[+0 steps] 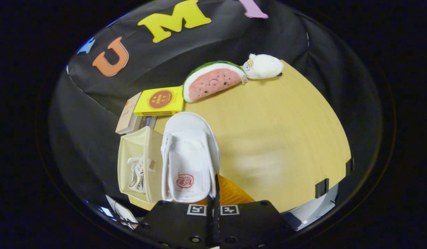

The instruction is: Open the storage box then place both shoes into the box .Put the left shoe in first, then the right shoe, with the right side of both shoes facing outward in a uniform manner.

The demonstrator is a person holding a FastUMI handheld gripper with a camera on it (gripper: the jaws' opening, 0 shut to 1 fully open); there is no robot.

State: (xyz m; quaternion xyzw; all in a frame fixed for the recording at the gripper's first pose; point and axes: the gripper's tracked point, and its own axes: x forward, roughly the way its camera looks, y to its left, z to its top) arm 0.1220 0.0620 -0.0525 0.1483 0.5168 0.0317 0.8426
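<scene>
My gripper (215,195) is shut on the rim of a white shoe (189,152), its two black fingers pinched together on the shoe's right edge near the heel. The shoe's toe points away from me and its tongue with a red logo faces up. Just left of this shoe stands the beige storage box (149,145), open on top, with the other white shoe (137,174) lying inside on its side. An orange ribbed lid (234,195) lies on the wooden table (275,131) under the fingers.
Beyond the box are a yellow carton (160,100) and a brown carton (128,114). A watermelon plush (213,81) and a white plush animal (263,66) sit along the table's far edge. Bare tabletop spreads to the right of the shoe.
</scene>
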